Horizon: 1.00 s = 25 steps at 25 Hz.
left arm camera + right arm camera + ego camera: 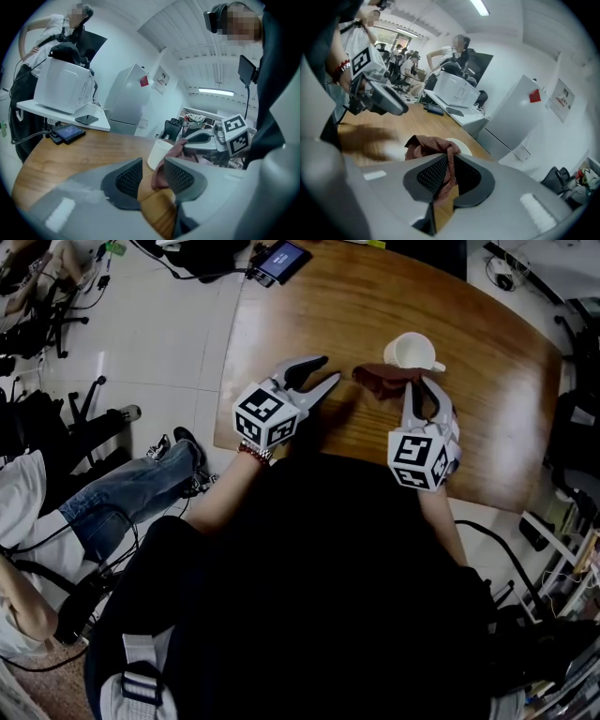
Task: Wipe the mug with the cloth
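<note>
A white mug [411,350] stands upright on the wooden table [309,306], its handle pointing right. A brown cloth [384,380] hangs just in front of it, bunched against the mug's near side. My right gripper [420,383] is shut on the cloth, and in the right gripper view the fabric [427,142] is pinched between the pads with the mug's rim [459,145] behind it. My left gripper [328,369] is open and empty, left of the cloth. In the left gripper view, the mug [159,153] and the cloth [174,151] show beyond the parted jaws.
A dark tablet [281,259] lies at the table's far end, with cables beside it. A microwave [63,86] sits on a white counter past the table. Seated people and office chairs [56,296] fill the floor to the left. The table's near edge runs under both grippers.
</note>
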Each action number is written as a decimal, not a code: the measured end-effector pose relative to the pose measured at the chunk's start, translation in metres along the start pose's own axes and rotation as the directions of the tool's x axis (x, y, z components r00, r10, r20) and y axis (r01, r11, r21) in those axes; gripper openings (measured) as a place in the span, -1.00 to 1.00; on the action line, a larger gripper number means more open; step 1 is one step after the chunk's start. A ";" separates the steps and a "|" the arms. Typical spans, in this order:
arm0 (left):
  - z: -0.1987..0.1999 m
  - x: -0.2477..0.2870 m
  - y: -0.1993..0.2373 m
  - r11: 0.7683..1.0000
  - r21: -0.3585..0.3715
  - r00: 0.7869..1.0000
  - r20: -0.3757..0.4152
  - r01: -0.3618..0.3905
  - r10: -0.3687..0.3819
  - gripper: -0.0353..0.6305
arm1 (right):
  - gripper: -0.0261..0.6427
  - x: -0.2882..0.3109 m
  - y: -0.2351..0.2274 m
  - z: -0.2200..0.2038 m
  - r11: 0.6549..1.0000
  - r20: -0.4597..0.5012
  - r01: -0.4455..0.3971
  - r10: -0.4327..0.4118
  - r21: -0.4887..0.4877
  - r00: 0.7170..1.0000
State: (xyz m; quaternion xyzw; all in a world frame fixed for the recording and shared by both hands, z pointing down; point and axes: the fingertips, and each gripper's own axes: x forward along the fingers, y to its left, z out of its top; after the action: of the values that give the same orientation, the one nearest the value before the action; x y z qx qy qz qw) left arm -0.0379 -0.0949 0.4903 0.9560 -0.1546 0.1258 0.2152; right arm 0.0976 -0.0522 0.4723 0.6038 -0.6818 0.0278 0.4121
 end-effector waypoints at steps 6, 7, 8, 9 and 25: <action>0.001 0.001 -0.006 1.000 0.007 1.000 -0.001 0.004 -0.004 -0.47 | -0.79 -0.010 -0.046 -0.033 0.994 -0.064 0.082 -0.077 0.070 0.995; 0.001 0.000 -0.006 1.000 0.006 1.000 0.001 0.003 -0.003 -0.47 | -0.79 -0.007 -0.046 -0.035 0.995 -0.066 0.076 -0.072 0.069 0.995; 0.001 0.000 -0.006 1.000 0.006 1.000 0.003 0.001 -0.001 -0.47 | -0.79 -0.003 -0.045 -0.037 0.996 -0.066 0.066 -0.062 0.067 0.996; 0.002 -0.001 -0.006 1.000 0.005 1.000 0.004 -0.002 0.002 -0.47 | -0.79 0.001 -0.043 -0.038 0.997 -0.067 0.053 -0.049 0.064 0.997; -0.001 0.007 -0.018 1.000 0.018 1.000 -0.001 -0.023 0.023 -0.48 | -0.79 0.051 -0.009 -0.098 0.993 -0.183 -0.119 0.122 0.026 0.976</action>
State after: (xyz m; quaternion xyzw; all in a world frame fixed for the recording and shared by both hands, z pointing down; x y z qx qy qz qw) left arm -0.0257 -0.0804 0.4867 0.9560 -0.1641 0.1302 0.2054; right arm 0.1599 -0.0434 0.5632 0.5593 -0.6759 0.1133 0.4664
